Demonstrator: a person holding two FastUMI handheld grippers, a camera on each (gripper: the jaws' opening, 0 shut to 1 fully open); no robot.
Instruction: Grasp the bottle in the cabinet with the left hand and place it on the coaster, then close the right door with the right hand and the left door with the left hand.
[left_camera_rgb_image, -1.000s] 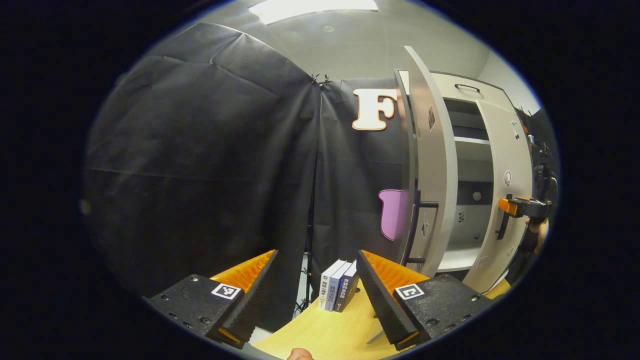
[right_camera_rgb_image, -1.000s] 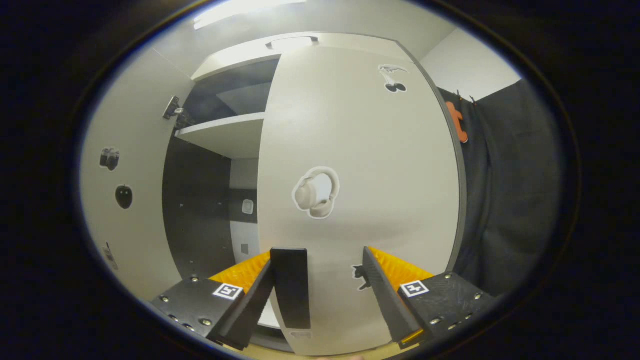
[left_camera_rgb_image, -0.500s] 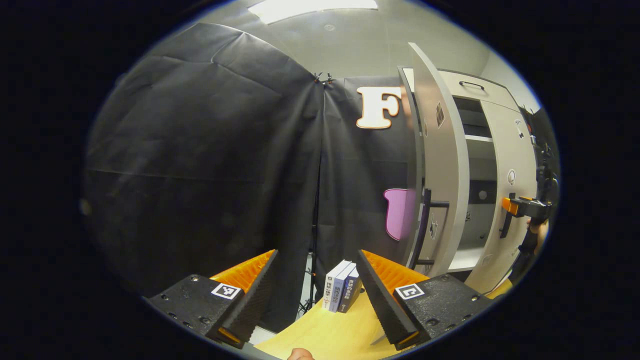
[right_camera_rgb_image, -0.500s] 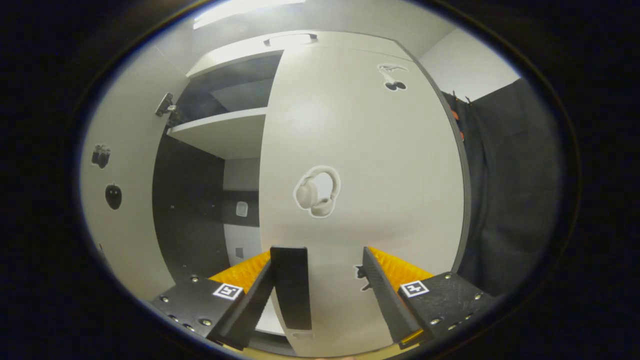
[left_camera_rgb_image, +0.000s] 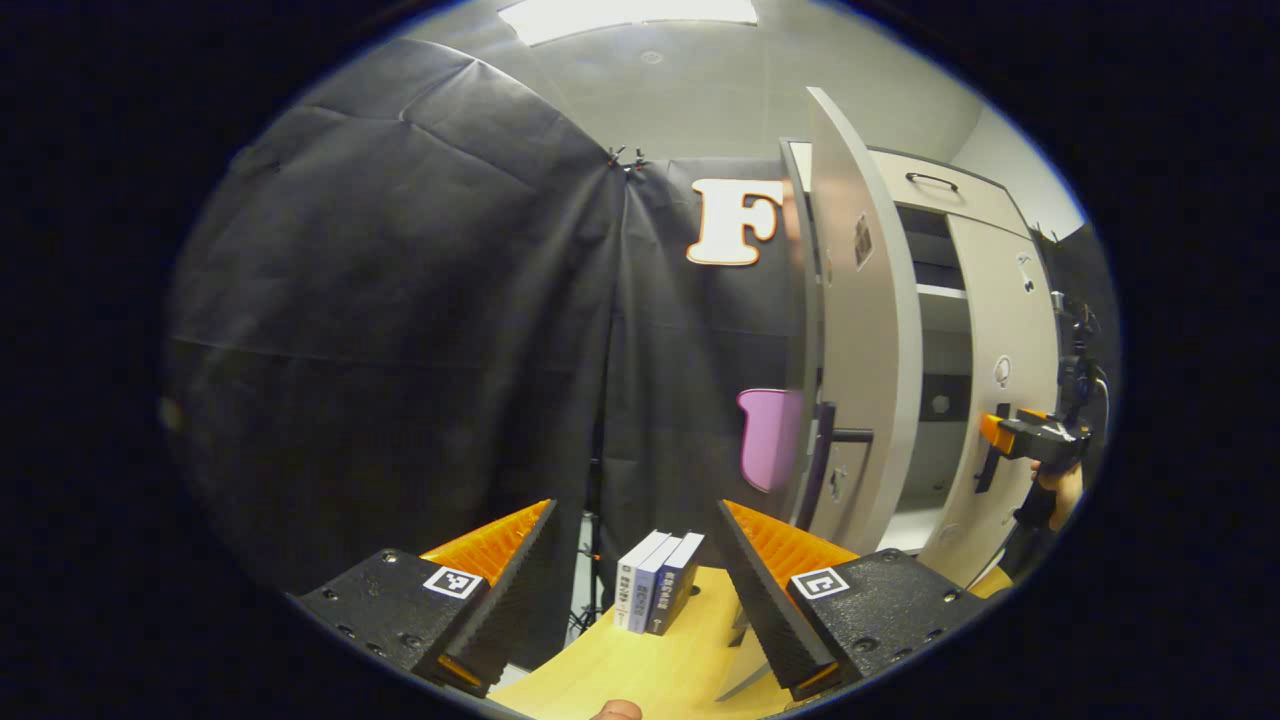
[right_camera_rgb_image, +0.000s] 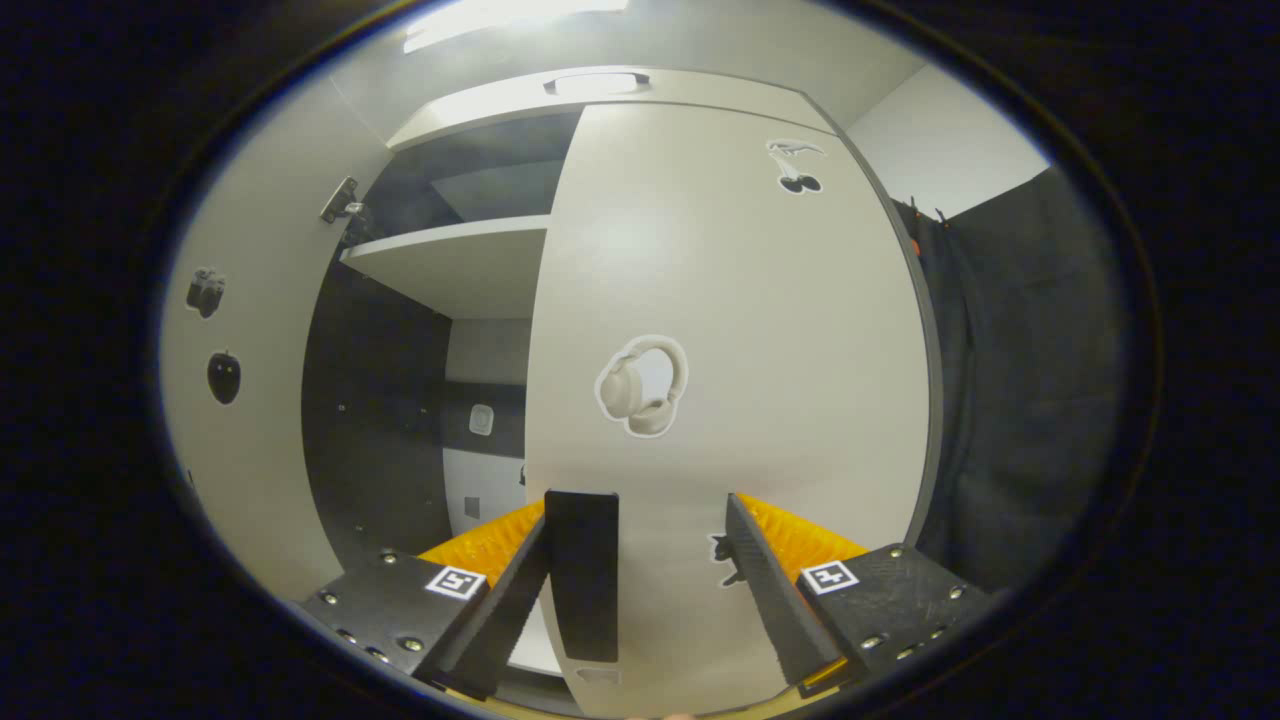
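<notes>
Right gripper (right_camera_rgb_image: 635, 560): fingers spread, pressed up against the right door (right_camera_rgb_image: 740, 380), with the door's black handle (right_camera_rgb_image: 582, 575) standing just inside its left finger — not clamped. The cabinet (right_camera_rgb_image: 450, 270) interior lies open to its left, shelf visible.

Left gripper (left_camera_rgb_image: 630, 565): released, holding nothing, above the wooden table (left_camera_rgb_image: 650, 670). Three books (left_camera_rgb_image: 655, 595) stand ahead between its fingers. The left door (left_camera_rgb_image: 855, 330) stands wide open ahead and to the right. Bottle and coaster — location cannot be told.

Left gripper (left_camera_rgb_image: 633, 585) level, fingers spread, nothing between; right gripper (right_camera_rgb_image: 655, 590) likewise spread (hand (left_camera_rgb_image: 1058, 488) behind it).
</notes>
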